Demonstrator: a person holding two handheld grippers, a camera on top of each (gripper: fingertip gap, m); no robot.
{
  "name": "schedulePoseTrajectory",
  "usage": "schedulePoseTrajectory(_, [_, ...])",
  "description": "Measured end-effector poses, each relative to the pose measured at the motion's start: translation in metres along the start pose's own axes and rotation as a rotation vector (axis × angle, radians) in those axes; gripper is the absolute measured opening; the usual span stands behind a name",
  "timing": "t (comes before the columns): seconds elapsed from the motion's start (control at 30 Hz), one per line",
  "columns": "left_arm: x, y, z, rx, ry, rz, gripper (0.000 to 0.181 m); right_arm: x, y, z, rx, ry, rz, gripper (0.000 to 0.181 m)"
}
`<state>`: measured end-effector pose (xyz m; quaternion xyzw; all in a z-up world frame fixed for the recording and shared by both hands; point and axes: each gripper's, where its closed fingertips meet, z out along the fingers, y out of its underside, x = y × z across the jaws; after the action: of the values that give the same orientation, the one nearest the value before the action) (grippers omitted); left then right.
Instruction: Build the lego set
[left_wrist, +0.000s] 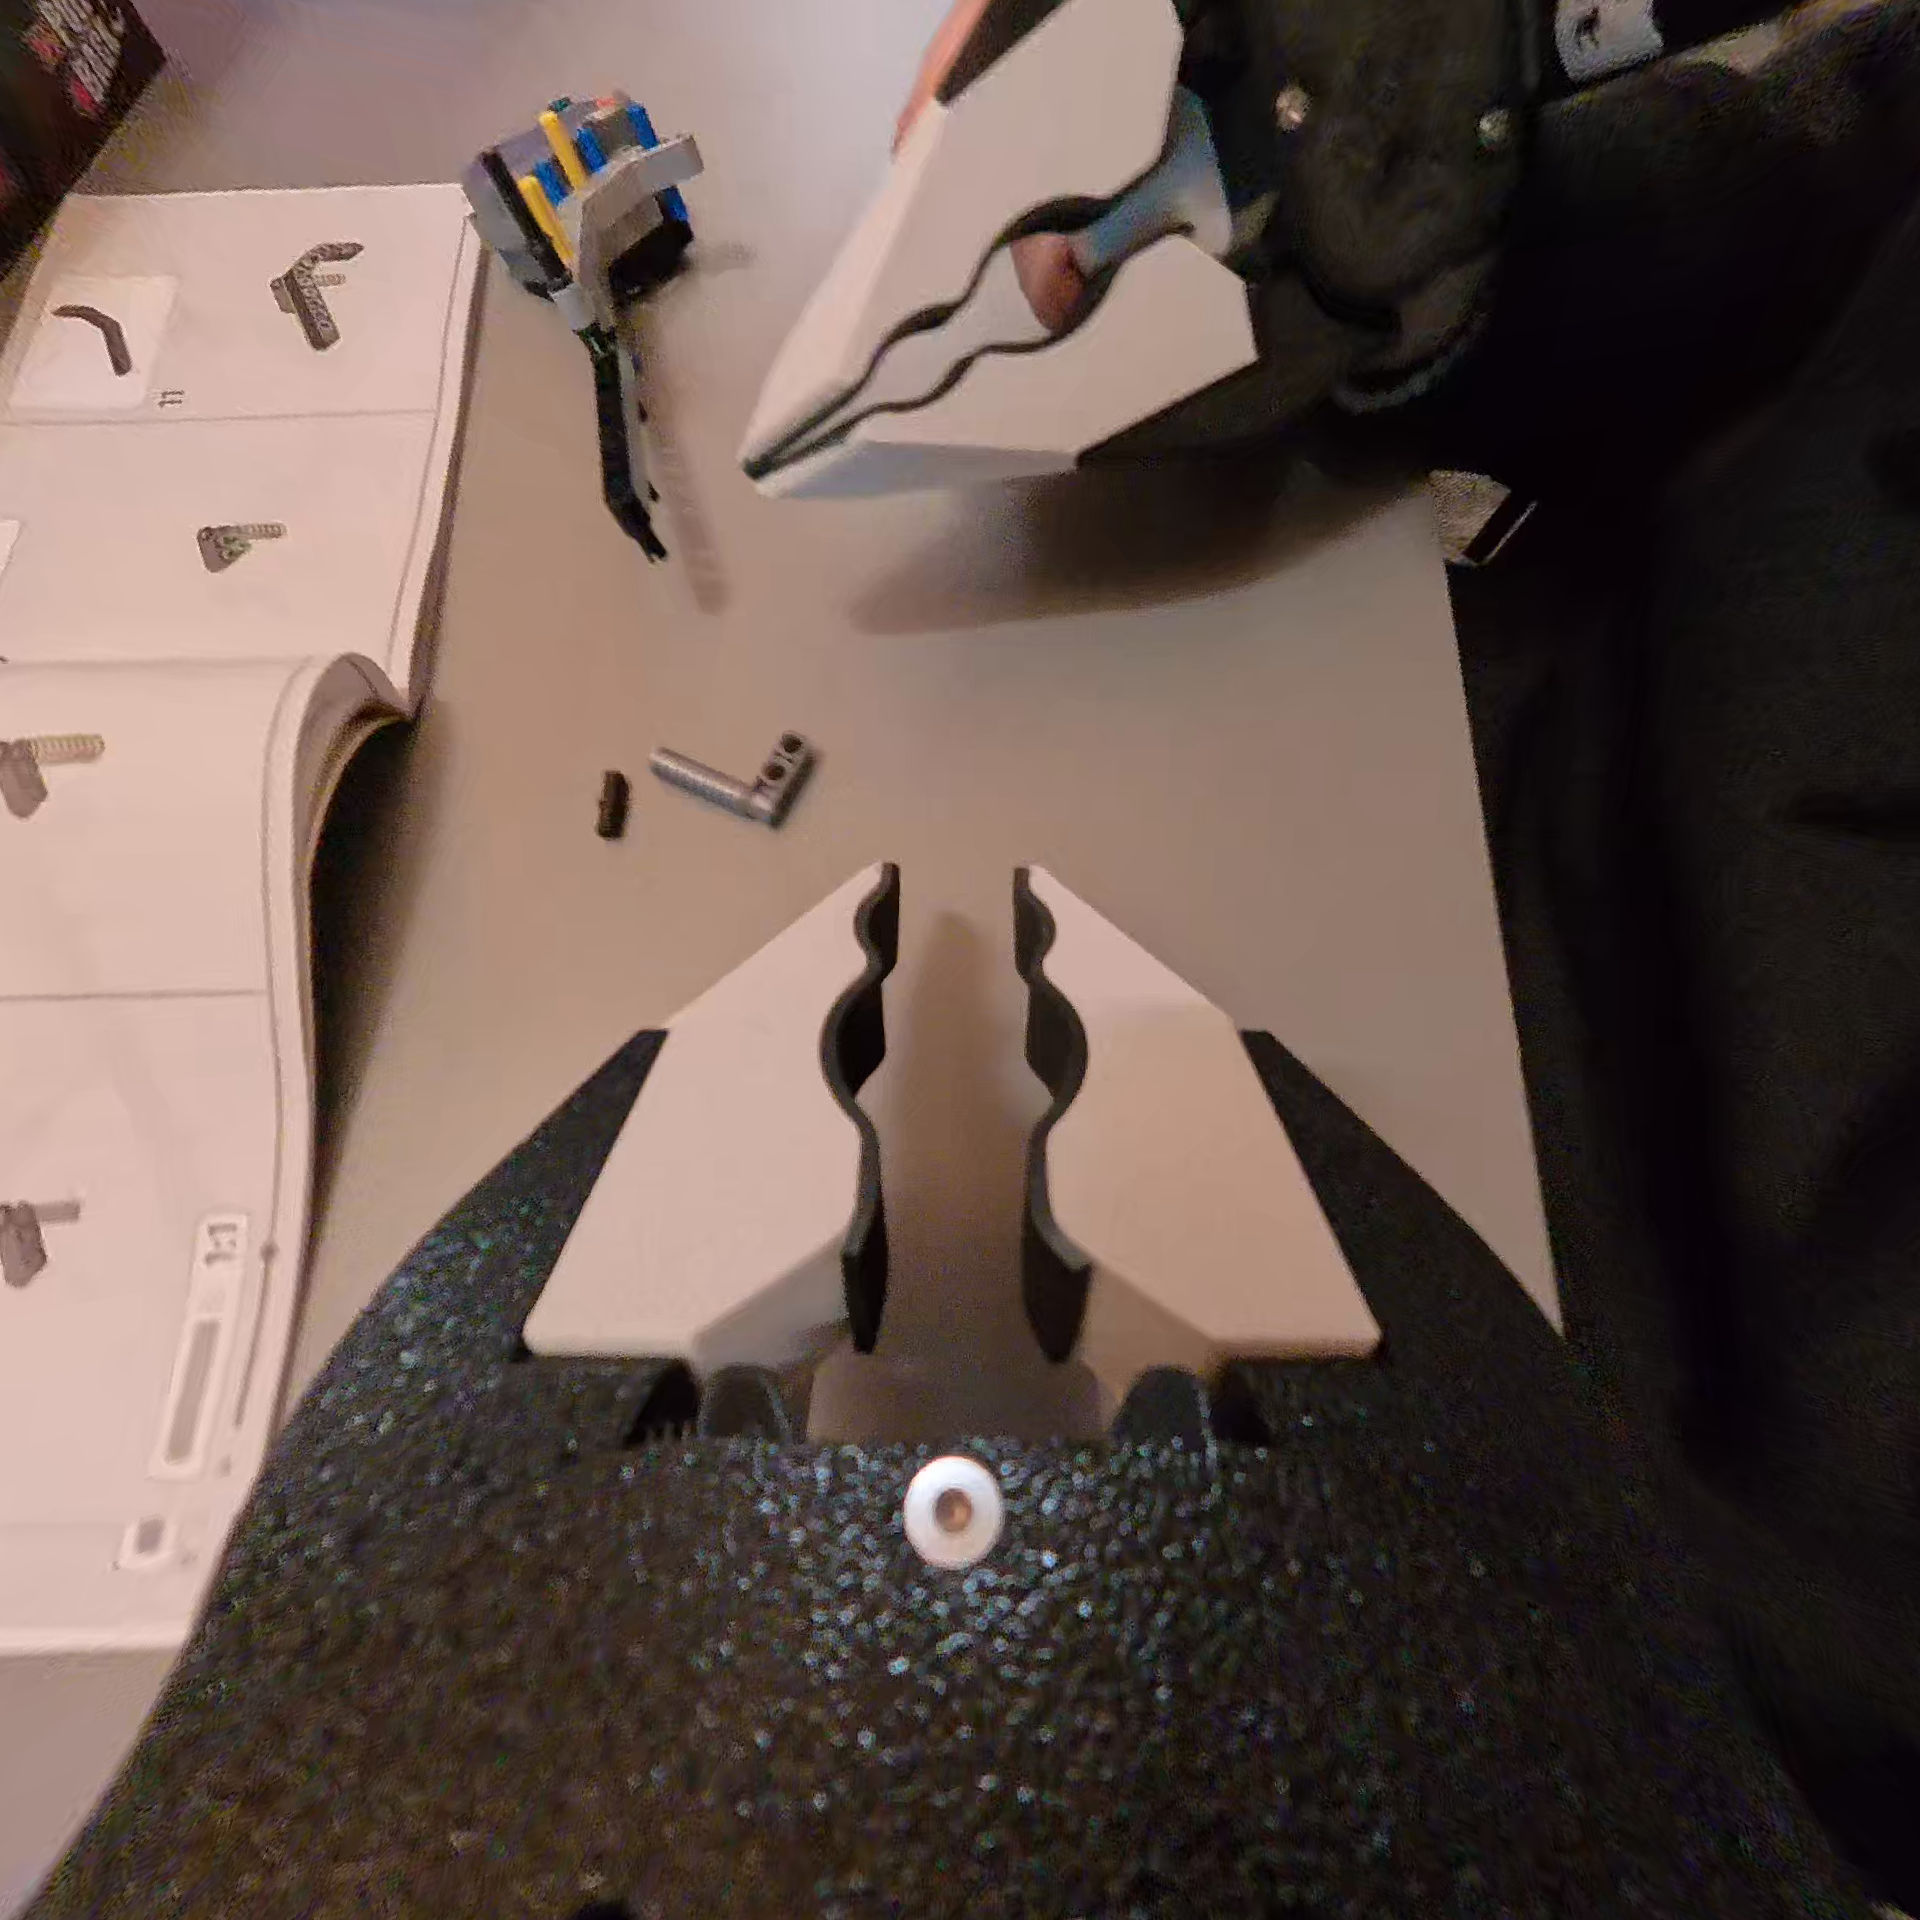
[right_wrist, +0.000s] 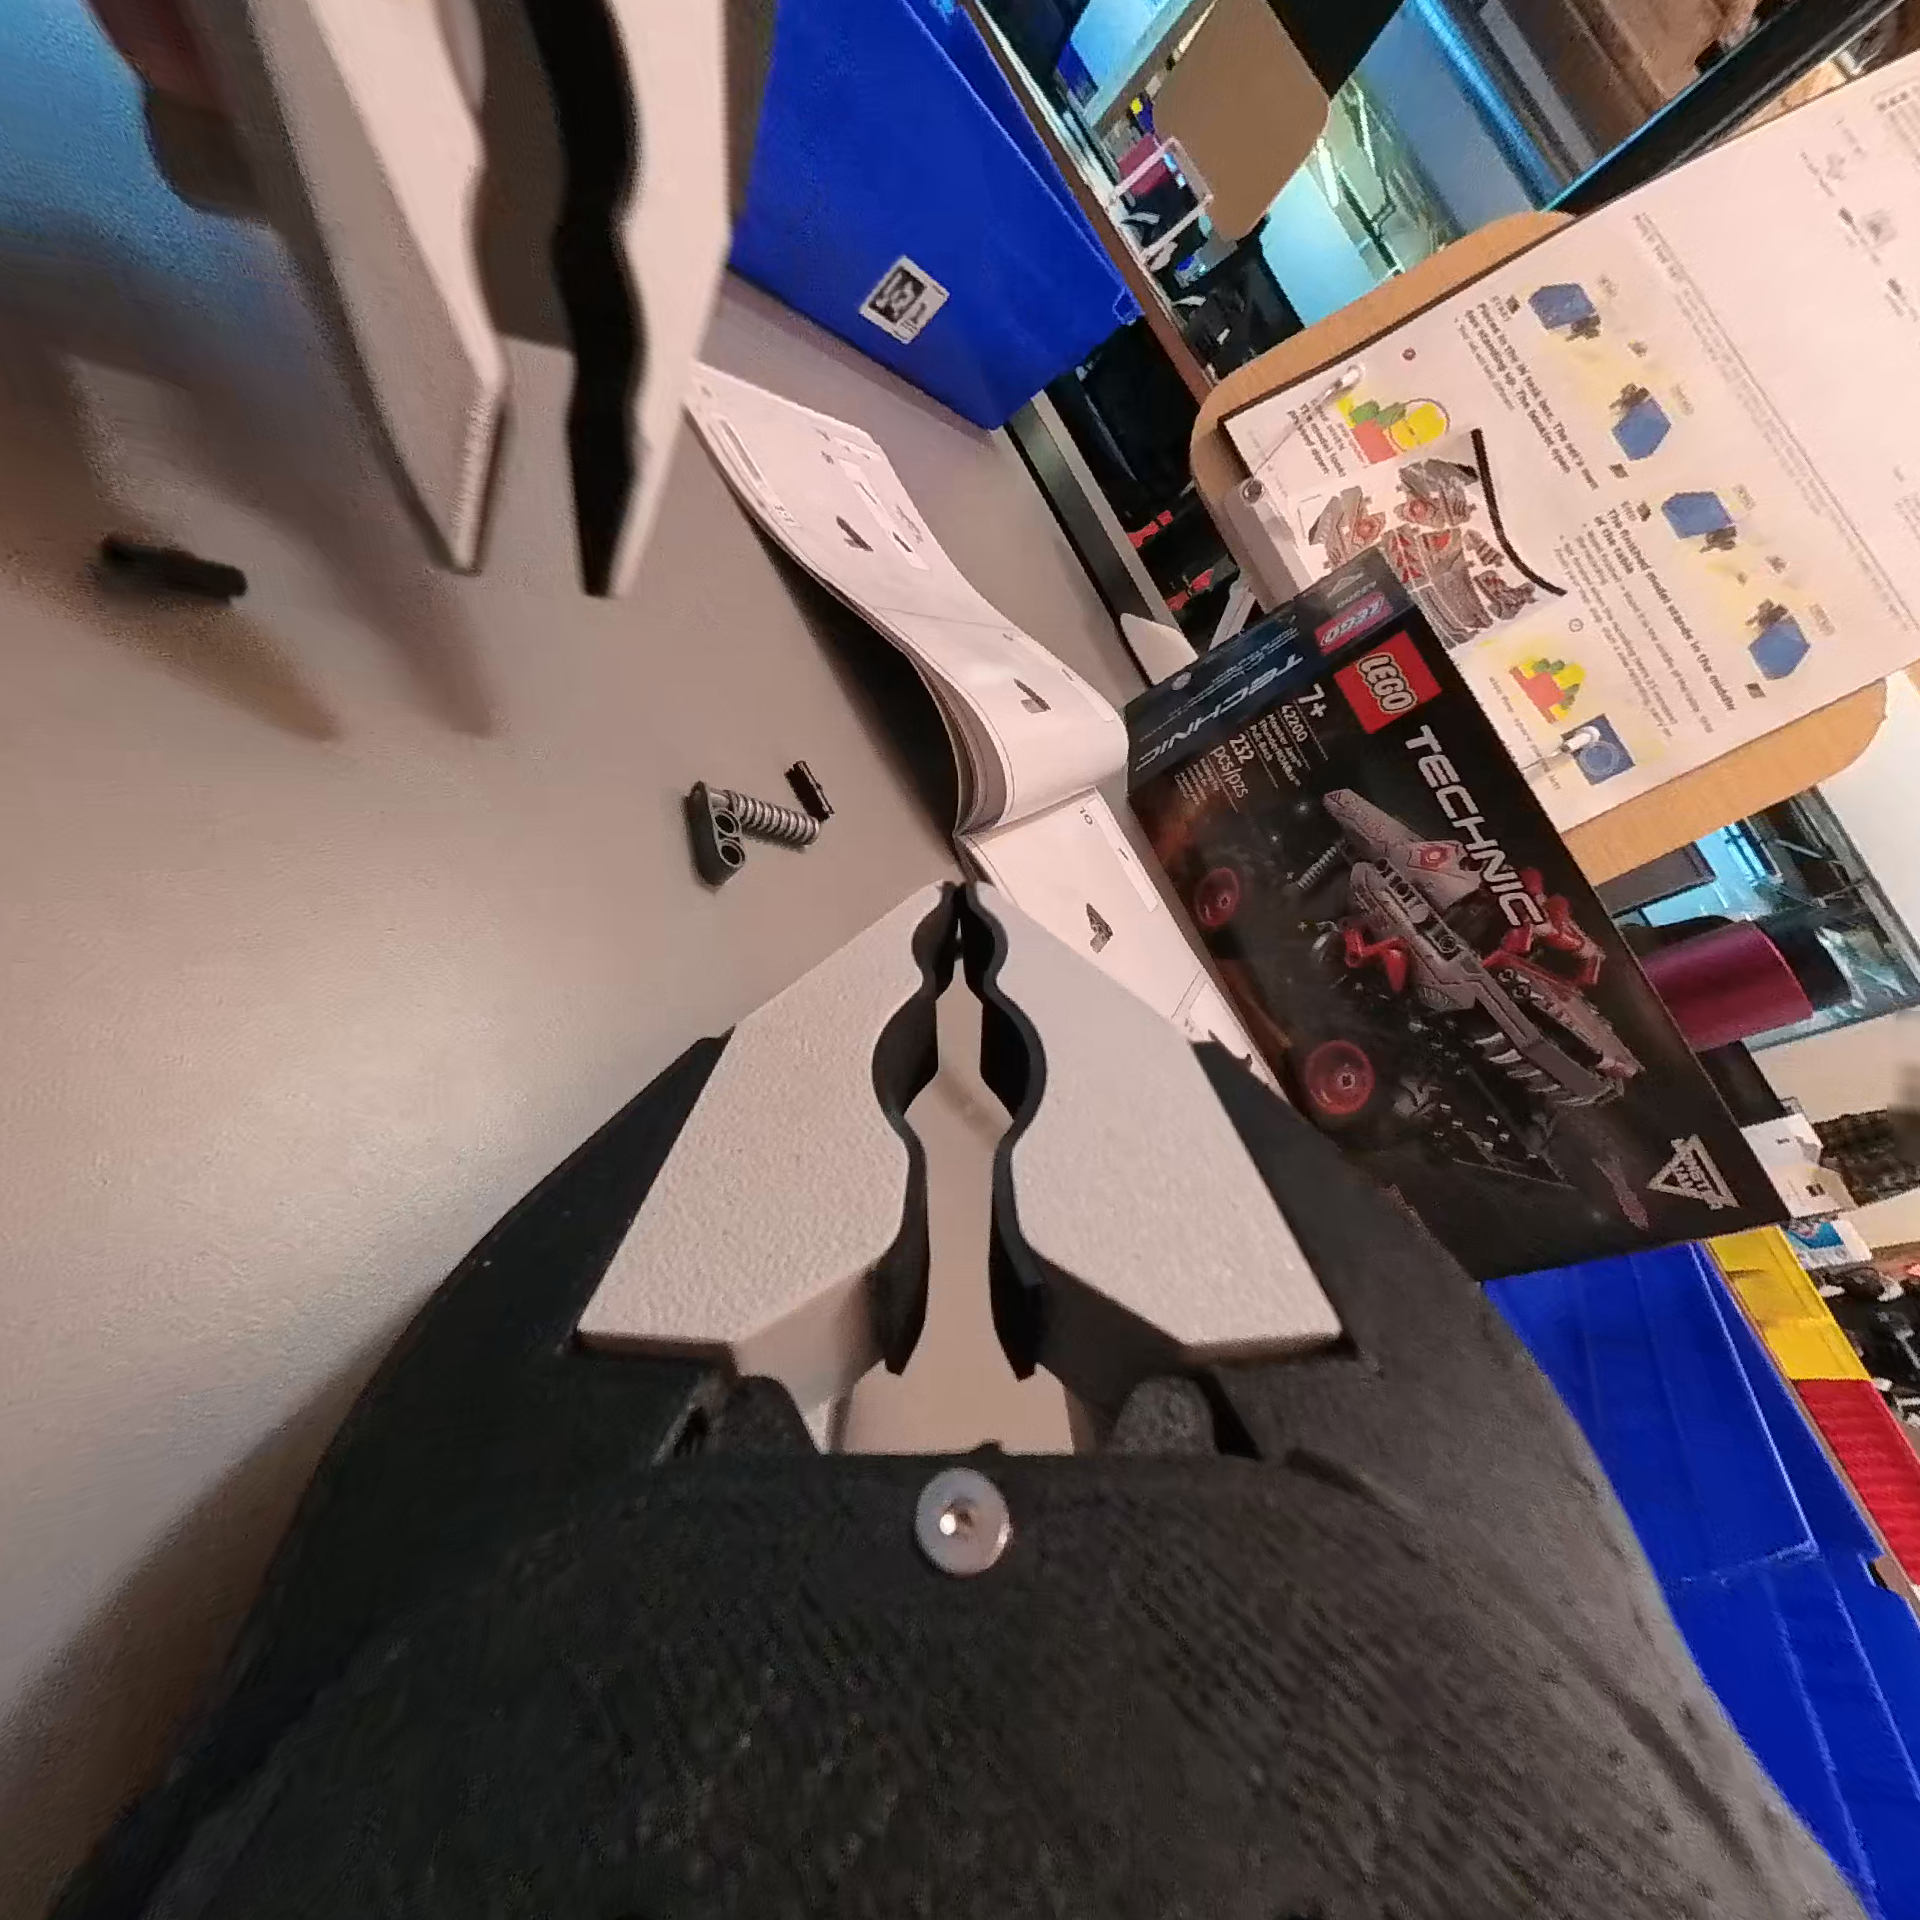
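My left gripper (left_wrist: 956, 883) is open and empty, hovering above the grey table (left_wrist: 1143, 727). Just ahead of its tips lie a grey L-shaped piece with a spring (left_wrist: 738, 779) and a small black pin (left_wrist: 613, 805). A partly built model (left_wrist: 582, 197) of grey, blue, yellow and black parts stands farther off. My right gripper (right_wrist: 956, 904) is shut with nothing seen between its tips. It points at the same grey piece (right_wrist: 748, 826) and black pin (right_wrist: 810, 790). It also shows in the left wrist view (left_wrist: 935, 343), raised at the upper right.
The open instruction booklet (left_wrist: 208, 520) lies at the left, also in the right wrist view (right_wrist: 987, 675). The set's box (right_wrist: 1455, 935) stands beyond it, with blue bins (right_wrist: 914, 208) and a board carrying printed sheets (right_wrist: 1662, 416). A blurred black piece (right_wrist: 171, 571) lies near the left gripper (right_wrist: 540, 416). The grippers' ends are close to 9 cm from one another.
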<state>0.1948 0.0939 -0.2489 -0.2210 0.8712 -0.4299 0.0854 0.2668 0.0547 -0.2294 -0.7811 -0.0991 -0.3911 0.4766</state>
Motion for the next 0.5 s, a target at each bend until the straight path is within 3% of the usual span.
schedulePoseTrajectory(0.2, [0.049, 0.032, -0.015, -0.054, 0.026, 0.067, 0.024, -0.005, 0.002, 0.002, -0.021, -0.002, -0.045, 0.0])
schedulePoseTrajectory(0.33, [0.041, 0.046, -0.008, -0.118, -0.057, 0.064, 0.017, -0.006, -0.002, 0.004, -0.002, -0.013, -0.026, 0.0])
schedulePoseTrajectory(0.5, [0.019, 0.037, 0.005, -0.083, -0.116, 0.078, 0.009, -0.008, -0.002, 0.004, -0.001, -0.021, -0.032, 0.0])
